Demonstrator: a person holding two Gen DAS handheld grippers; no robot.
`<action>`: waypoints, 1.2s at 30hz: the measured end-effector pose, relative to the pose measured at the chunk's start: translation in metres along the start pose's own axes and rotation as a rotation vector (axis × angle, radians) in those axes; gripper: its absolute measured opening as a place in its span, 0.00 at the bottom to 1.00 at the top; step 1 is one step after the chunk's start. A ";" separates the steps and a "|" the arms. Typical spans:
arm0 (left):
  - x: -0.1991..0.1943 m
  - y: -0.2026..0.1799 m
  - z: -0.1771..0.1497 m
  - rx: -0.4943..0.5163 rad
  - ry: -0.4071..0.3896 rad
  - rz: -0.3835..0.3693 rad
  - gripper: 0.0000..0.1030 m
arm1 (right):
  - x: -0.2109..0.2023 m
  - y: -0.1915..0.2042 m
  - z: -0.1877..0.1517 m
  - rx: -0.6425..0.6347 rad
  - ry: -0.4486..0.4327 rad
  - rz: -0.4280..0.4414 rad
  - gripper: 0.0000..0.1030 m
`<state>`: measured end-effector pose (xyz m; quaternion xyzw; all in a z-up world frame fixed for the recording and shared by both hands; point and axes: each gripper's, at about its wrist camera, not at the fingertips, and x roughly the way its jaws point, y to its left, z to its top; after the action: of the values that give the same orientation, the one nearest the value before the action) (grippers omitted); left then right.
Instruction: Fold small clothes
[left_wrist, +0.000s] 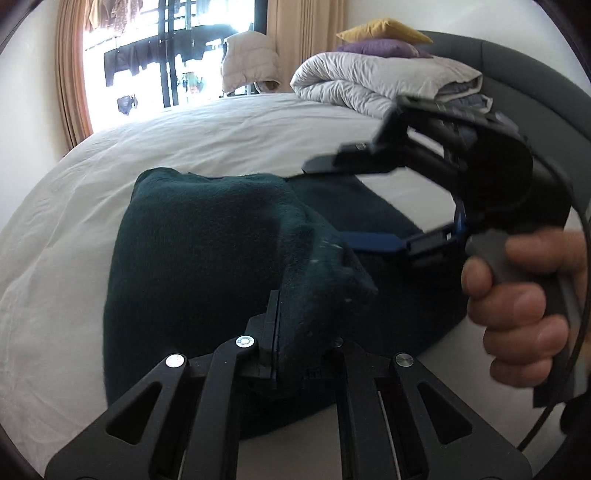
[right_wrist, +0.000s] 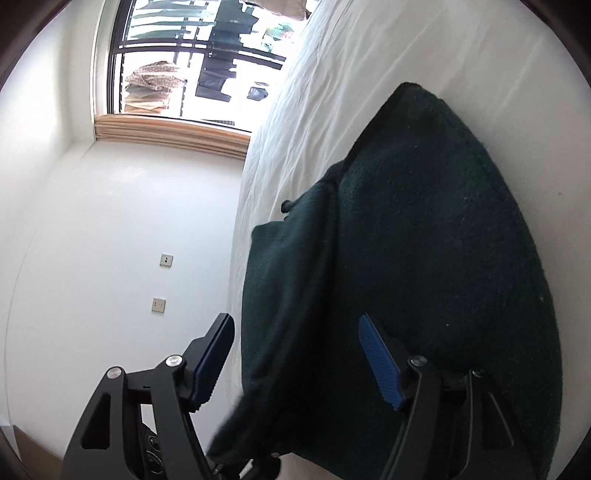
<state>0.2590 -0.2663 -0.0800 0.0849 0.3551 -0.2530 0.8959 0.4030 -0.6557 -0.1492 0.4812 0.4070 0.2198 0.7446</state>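
The left gripper (left_wrist: 295, 325) is pinching a bunched fold of the dark green garment (left_wrist: 207, 266), its fingers pressed together on the cloth. The right gripper (right_wrist: 295, 365) is standing wide, its blue pads (right_wrist: 380, 363) apart with nothing pressed between them; in the left wrist view it is hovering just above the garment's far right part, gripped by a hand (left_wrist: 524, 306). The garment is lying on the white bed sheet (left_wrist: 184, 140), its long axis running from the near edge of the bed away toward the window (left_wrist: 177, 55). A rolled duvet (left_wrist: 376, 81) and two pillows (left_wrist: 380, 40) are sitting well apart, against the grey headboard (left_wrist: 535, 88).
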 end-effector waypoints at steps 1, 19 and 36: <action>0.001 -0.001 -0.003 0.008 -0.007 0.008 0.07 | 0.005 0.002 0.002 -0.008 0.014 -0.010 0.70; -0.019 0.005 -0.007 0.101 -0.089 0.037 0.07 | 0.041 0.033 0.032 -0.085 0.057 -0.137 0.14; 0.005 -0.057 0.011 0.232 -0.085 -0.056 0.07 | -0.031 0.016 0.070 -0.164 -0.067 -0.227 0.12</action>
<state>0.2394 -0.3206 -0.0739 0.1673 0.2871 -0.3209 0.8869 0.4439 -0.7090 -0.1083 0.3765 0.4145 0.1506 0.8147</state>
